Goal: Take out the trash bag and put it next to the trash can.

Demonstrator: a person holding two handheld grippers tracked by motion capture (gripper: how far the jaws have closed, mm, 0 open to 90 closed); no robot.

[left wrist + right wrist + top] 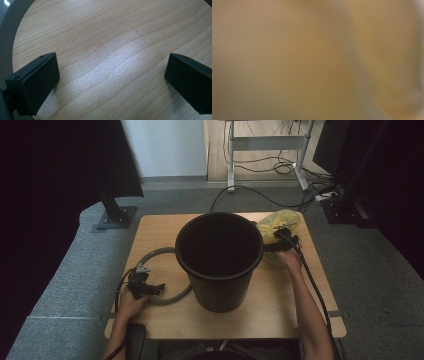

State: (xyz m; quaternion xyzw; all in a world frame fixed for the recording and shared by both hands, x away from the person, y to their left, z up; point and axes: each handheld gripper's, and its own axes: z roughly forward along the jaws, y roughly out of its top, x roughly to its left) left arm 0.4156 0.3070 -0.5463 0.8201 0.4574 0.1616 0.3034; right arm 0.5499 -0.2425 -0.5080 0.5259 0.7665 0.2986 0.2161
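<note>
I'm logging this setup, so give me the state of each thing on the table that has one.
Black bin: upright, mouth open, no liner.
Yellow plastic bag: crumpled beside the bin, right tool at it.
Grey ring: flat on the table.
Left tool: open, over bare wood.

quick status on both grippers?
Left gripper: open, nothing between the fingers, over bare table inside the grey ring.
Right gripper: at the yellow bag; grip cannot be told.
</note>
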